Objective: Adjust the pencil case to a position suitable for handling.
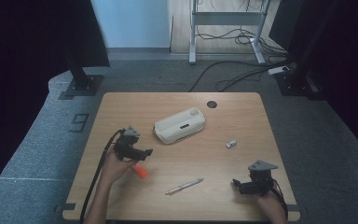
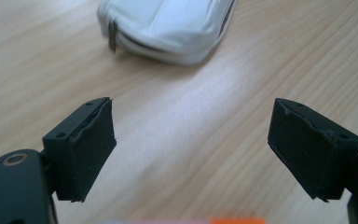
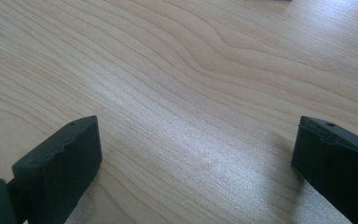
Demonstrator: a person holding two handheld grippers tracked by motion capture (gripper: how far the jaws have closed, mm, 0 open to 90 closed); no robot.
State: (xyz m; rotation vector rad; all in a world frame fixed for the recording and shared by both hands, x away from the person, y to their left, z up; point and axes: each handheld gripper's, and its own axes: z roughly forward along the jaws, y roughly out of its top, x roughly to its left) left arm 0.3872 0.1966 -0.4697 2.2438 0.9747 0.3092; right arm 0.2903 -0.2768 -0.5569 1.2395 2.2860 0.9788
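Wooden table (image 1: 242,116) lies bare between both grippers.

Orange-capped marker (image 1: 141,171) lies flat near table's front-left

My right gripper (image 3: 193,163) hangs low over the bare wooden table (image 3: 191,70), jaws spread wide apart with nothing but wood grain between them.

The wooden table (image 1: 242,116) bears a white pouch (image 1: 180,125), pen (image 1: 184,186), orange marker (image 1: 141,171).
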